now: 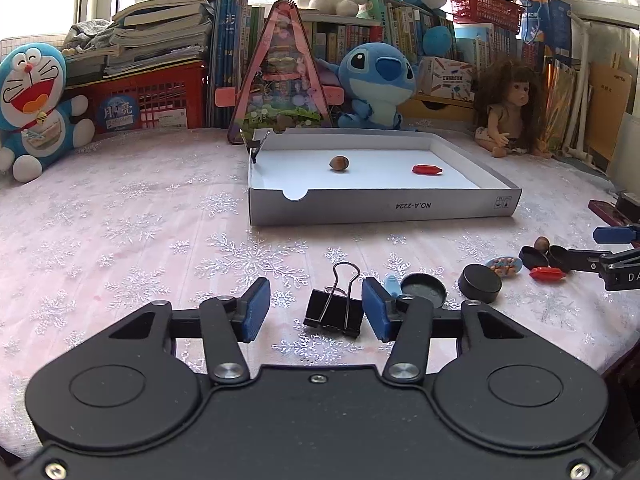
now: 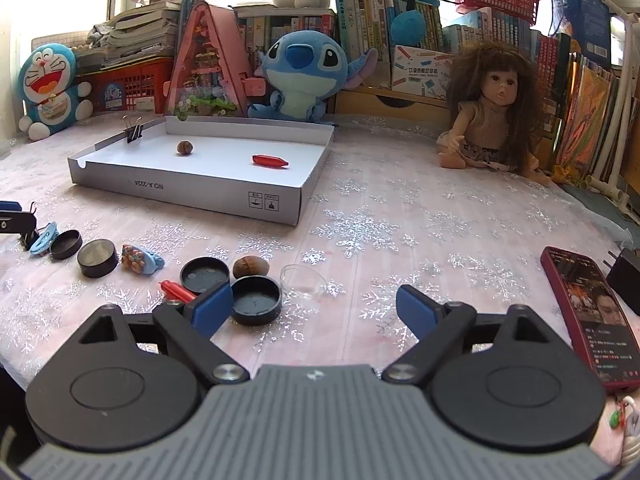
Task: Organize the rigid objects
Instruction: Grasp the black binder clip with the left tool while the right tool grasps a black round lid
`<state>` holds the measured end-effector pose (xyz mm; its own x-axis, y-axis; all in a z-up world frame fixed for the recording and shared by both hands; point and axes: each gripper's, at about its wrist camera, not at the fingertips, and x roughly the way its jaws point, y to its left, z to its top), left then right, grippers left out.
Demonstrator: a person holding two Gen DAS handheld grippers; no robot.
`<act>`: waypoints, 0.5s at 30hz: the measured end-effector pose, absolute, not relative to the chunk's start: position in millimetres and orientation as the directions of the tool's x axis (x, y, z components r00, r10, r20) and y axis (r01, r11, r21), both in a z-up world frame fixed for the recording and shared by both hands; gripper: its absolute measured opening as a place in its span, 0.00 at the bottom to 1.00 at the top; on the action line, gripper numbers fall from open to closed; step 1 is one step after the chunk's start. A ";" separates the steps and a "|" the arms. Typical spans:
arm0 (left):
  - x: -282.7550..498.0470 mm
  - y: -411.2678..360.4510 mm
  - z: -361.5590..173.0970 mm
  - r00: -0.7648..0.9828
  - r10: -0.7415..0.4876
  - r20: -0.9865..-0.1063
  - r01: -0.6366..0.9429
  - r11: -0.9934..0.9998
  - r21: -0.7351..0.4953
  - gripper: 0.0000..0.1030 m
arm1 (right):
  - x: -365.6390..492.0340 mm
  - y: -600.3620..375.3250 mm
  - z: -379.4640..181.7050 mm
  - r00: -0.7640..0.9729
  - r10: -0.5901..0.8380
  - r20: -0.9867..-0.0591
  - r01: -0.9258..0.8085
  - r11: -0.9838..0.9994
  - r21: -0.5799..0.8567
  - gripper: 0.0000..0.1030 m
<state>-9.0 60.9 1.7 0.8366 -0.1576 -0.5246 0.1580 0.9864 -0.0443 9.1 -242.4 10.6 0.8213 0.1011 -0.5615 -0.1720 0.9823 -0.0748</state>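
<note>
L claw (image 1: 316,306) half-open round binder clip (image 1: 334,312); R claw (image 2: 314,312) wide, empty.

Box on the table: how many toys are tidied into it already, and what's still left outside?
Done: the box holds a nut and a red piece, with a clip on its wall. In hand: nothing yet; the left gripper straddles a binder clip, its pads not touching. Left: black lids, another nut, another red piece, hair clips.

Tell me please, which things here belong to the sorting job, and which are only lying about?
Job: binder clip, black caps, nuts, red pieces, hair clips, white box.

Lying about: phone, doll, plush toys, books.
</note>
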 end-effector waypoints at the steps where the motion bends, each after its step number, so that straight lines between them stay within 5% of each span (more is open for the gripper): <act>1: -8.6 59.9 1.2 0.835 -0.160 -0.526 0.160 0.986 -0.046 0.46 | 8.5 -240.7 10.5 0.821 0.105 -0.561 -0.179 0.981 -0.079 0.89; 9: -6.7 55.4 -2.7 0.827 -0.177 -0.533 0.180 0.983 -0.047 0.44 | -0.6 -229.4 15.4 0.824 0.139 -0.549 -0.224 0.970 -0.092 0.54; 15: -7.2 54.1 -2.7 0.830 -0.184 -0.526 0.187 0.981 -0.047 0.34 | -6.0 -224.6 13.6 0.805 0.171 -0.568 -0.264 0.961 -0.086 0.44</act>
